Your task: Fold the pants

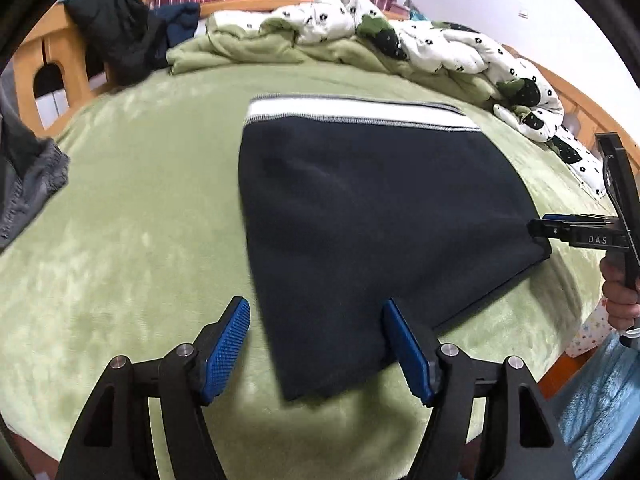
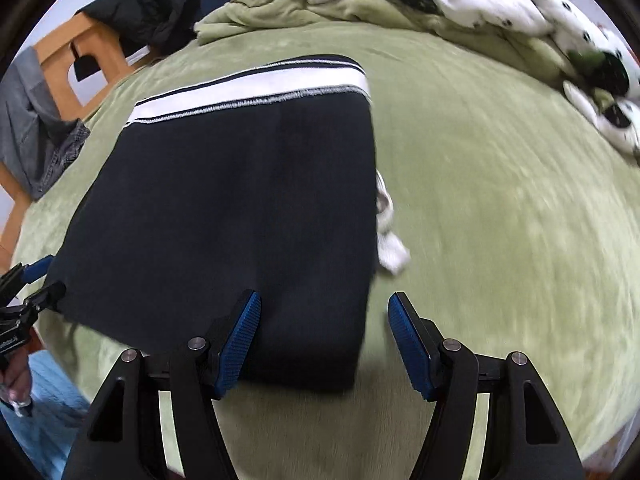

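Two grippers are in your hands, both angled down over the bed. Your left gripper point(image 1: 316, 350) has its jaws spread apart, nothing pinched; the near left corner of the pants point(image 1: 372, 208) lies below the gap, and the blue pads point(image 1: 226, 354) do not press on the cloth. Your right gripper point(image 2: 324, 344) likewise stands parted, with the near right corner of the pants point(image 2: 224, 216) below and between its fingers, no grip visible. In the left view the right gripper point(image 1: 538, 227) appears side-on at the right edge of the pants, with your hand point(image 1: 620, 296) behind it; whether its tip touches the fabric cannot be told. In the right view the left gripper point(image 2: 40, 284) sits at the near left corner of the pants. The pants are dark, folded into a compact block, lying flat on the green blanket point(image 1: 140, 200) at mid-bed, white waistband point(image 1: 360, 114) on the far side. A white scrap point(image 2: 390, 240) protrudes from under the right edge of the fold. Further back, a rumpled green and white spotted quilt point(image 1: 440, 44) is heaped along the far side. Dark clothes point(image 1: 116, 28) hang over the wooden frame point(image 1: 36, 60) at far left, grey garment point(image 2: 36, 120) beside them.
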{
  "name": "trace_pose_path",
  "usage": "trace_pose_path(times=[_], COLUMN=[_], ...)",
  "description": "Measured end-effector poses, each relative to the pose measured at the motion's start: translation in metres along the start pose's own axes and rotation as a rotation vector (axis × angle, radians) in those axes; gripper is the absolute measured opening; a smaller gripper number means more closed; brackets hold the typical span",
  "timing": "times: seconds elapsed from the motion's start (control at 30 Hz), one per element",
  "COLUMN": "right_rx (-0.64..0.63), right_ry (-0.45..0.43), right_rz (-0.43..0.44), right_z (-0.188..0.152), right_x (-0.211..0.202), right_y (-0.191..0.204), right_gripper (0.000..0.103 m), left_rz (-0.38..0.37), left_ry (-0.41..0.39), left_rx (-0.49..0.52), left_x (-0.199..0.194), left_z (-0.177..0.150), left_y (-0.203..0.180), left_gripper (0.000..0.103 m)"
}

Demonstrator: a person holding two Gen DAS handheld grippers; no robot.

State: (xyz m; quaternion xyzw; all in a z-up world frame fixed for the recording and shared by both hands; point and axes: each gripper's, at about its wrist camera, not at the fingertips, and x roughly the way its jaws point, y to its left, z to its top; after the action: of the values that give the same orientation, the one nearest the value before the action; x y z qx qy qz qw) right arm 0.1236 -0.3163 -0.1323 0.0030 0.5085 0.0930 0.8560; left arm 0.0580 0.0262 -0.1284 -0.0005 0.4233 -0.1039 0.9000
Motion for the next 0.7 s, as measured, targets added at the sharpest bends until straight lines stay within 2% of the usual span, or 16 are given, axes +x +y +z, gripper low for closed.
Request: trace_pose_path(times=[0.1,0.17,0.23,0.3,0.33,0.43,0.53,0.63,0.7], right_rx=[0.044,0.030,-0.022,-0.059,-0.041,0.010,0.037,0.057,0.058], right_ry=[-0.098,-0.112,-0.053,0.042,0.064,0.061,0.022,0.036,0.038], right_rz=[-0.020,0.009,0.001,-0.072,-0.071,-0.039,-0.052,0.000,-0.013], right_z=[-0.009,-0.011,-0.014,-0.019,-0.021,-0.017,-0.013,-0.010,-0.008], right_x=[-0.020,-0.022,-0.009,0.010,0.016,0.008,-0.001,-0.001,-0.001], right_y=[0.002,0.010,0.022,0.029,0.028,0.021,0.016,0.019,0.022], right_gripper=[0.059,0.059,0.059,0.059,0.059,0.059,0.059,0.059,0.060], left_rz=[0.009,0.021,-0.001,-0.013,-0.012,0.017,0.044,0.049,0.062], left_ry=[0.019,0.048,0.055,0.061,0.062,0.065,0.080,0.128,0.157], left_rx=[0.002,-0.004,-0.045,-0.067,-0.070,-0.039,-0.038,-0.032,-0.013], left_x=[0.003,0.010,0.010,0.006,0.003,-0.006,-0.012,-0.019,-0.028], left_z=[-0.004,-0.008,-0.011,-0.014,-0.015,-0.020,-0.022,-0.024,-0.021], left_y=[-0.001,-0.001,0.005,0.009,0.011,0.009,0.008,0.003,-0.003], left_gripper=[0.068,0.069,0.069,0.069,0.069,0.069,0.068,0.065,0.065])
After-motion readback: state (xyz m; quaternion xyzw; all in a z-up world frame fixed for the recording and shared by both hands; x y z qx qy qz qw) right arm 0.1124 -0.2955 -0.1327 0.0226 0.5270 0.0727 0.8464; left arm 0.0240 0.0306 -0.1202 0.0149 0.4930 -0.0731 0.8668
